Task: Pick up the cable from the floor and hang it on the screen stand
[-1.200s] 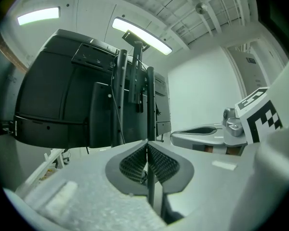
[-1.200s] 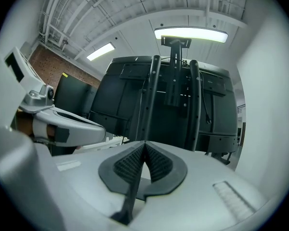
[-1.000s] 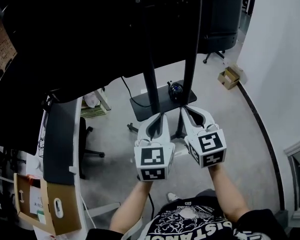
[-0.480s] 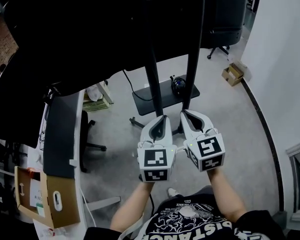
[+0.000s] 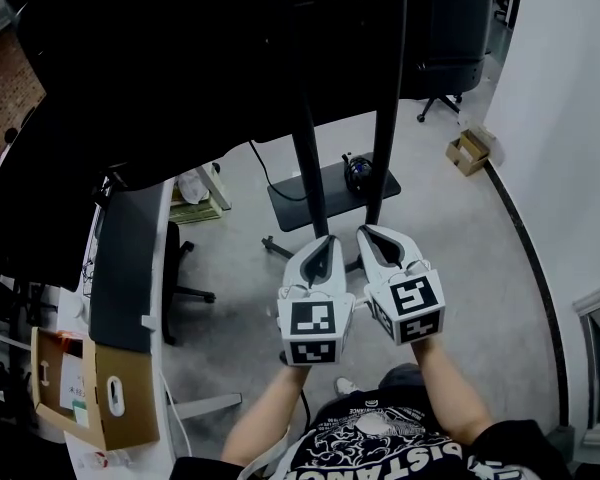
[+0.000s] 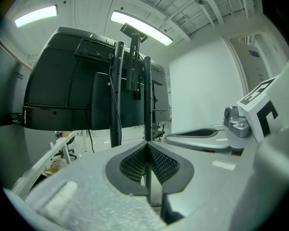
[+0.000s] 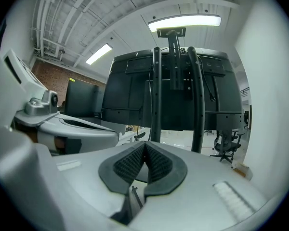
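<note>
**Head view.** My left gripper [image 5: 327, 240] and right gripper [image 5: 365, 231], both white-shelled, hang side by side over the smooth grey floor [image 5: 470, 268]. They are aimed at the stand [image 5: 308, 163]. The cable [image 5: 354, 174] is a small dark coil with a bluish glint. It lies on the stand's flat black base [image 5: 305, 200] between the two uprights, well ahead of both claws. I judge it light, limp and rubbery, and not fragile. Lifted by a single strand it would likely sag and unwind, and its smooth jacket may slide. I would pinch across the bundled loops, then drape it over a bar.

**Left gripper view.** The left claw is fully closed. Its ribbed black pads [image 6: 132, 163] meet at the tips with nothing between them. Beyond them rise the round, glossy black poles [image 6: 116, 95], which carry the matte, boxy back of the screen [image 6: 58, 95]. The cable does not show here.

**Right gripper view.** The right claw is likewise pressed together and empty, its textured pads closing to a point [image 7: 144, 144]. The same two tubes and the dark screen back fill the frame under strip lights. An office chair [image 7: 226, 146] stands off to the right. No cable is in sight here either.
</note>
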`<state>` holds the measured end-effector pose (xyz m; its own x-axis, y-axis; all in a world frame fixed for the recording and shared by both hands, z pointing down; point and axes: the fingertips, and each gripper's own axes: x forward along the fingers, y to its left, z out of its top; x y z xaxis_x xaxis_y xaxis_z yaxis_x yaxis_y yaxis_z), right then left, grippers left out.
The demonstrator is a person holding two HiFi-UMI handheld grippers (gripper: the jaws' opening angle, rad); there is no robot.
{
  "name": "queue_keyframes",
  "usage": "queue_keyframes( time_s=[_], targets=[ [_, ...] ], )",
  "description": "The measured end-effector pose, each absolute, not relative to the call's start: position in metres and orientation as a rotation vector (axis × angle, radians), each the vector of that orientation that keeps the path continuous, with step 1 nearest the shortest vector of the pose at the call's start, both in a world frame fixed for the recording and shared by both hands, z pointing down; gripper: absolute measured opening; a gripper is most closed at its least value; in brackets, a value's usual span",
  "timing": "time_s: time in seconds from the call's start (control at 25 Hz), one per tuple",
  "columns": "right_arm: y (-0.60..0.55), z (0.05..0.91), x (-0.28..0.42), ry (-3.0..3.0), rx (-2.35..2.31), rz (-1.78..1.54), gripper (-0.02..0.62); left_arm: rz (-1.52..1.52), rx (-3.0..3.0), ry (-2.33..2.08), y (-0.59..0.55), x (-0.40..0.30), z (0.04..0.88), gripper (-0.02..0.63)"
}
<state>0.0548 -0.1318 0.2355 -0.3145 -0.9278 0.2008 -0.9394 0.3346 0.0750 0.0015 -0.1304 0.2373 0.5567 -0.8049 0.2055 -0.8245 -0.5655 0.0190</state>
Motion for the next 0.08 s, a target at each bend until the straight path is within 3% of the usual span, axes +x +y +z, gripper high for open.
queue_keyframes(
  time_s=[0.08],
  targets=[
    [-0.1309,0.2349,0.0534,-2.392,1.696,0.084,0.005,0.266,2.666,-1.402,-0.1289,0.0011,0.2380,0.002]
  ],
)
